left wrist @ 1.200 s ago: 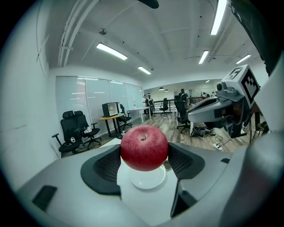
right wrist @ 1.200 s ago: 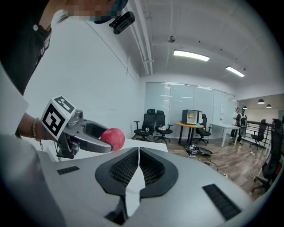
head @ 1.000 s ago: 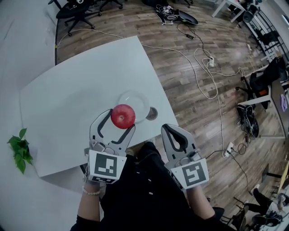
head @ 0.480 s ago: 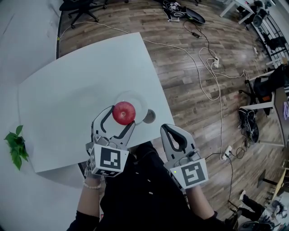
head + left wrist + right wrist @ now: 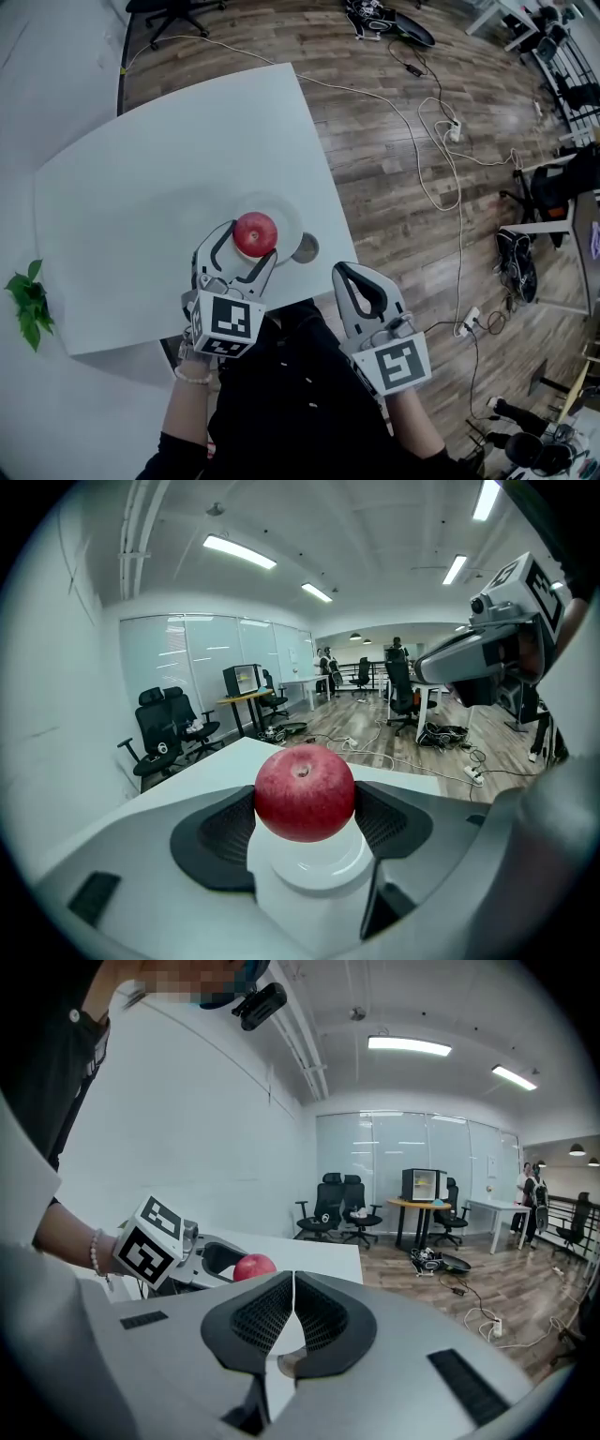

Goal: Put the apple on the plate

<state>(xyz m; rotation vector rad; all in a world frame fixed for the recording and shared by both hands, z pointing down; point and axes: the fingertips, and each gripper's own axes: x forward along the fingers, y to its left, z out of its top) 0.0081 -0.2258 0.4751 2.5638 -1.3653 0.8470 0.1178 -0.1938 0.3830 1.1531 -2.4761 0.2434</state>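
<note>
Left gripper is clamped on the red apple, one jaw pressing each side of the fruit. The apple sits directly over the white plate; whether it touches the plate cannot be told. The plate lies near the close edge of the white surface, just beside a round grey hole. Right gripper has its jaws together on nothing, held off the surface's edge above the wooden floor.
</note>
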